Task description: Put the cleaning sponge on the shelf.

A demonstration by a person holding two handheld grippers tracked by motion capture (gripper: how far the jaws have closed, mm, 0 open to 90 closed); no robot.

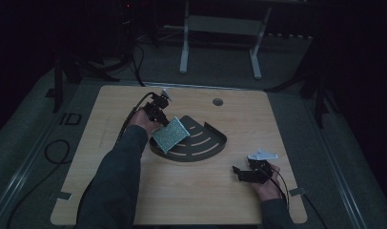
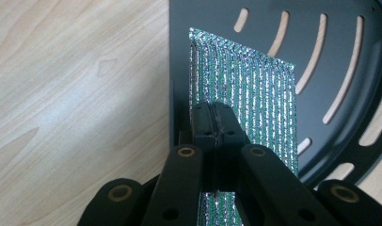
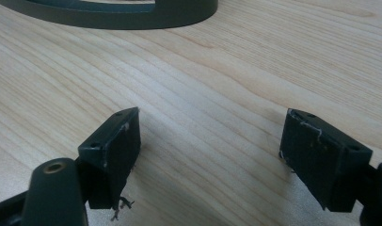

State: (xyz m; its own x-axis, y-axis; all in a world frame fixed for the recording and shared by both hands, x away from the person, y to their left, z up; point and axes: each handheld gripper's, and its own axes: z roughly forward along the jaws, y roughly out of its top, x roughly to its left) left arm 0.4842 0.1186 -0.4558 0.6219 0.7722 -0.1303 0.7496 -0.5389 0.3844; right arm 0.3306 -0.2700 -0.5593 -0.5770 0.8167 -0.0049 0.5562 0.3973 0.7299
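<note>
Right now you are pinching a glittery sponge [image 1: 170, 135] with your left gripper [image 1: 158, 110], the jaws pressed together on one of its edges. In the left gripper view the sponge [image 2: 248, 101] is showing green and silver stripes of sparkling thread, and it is hanging over the straight edge of a dark slotted tray [image 2: 339, 56]. From the high view the tray [image 1: 215, 143] is sitting near the middle of the tabletop [image 1: 206, 191], shaped like a quarter circle with a raised rim and curved slots through which the wood is showing. The sponge is tilting over the tray's left corner; whether it is touching the tray cannot be told.

Your right gripper [image 1: 240, 172] is resting low at the right side of the tabletop, well apart from the tray, with your right hand [image 1: 268, 187] wrapped around it. In the right gripper view its jaws are standing wide open over bare wood [image 3: 208, 117], holding nothing, and the tray's rim [image 3: 132, 16] is showing at the top of that view. A few dark fibres are sticking out beneath the left jaw.
</note>
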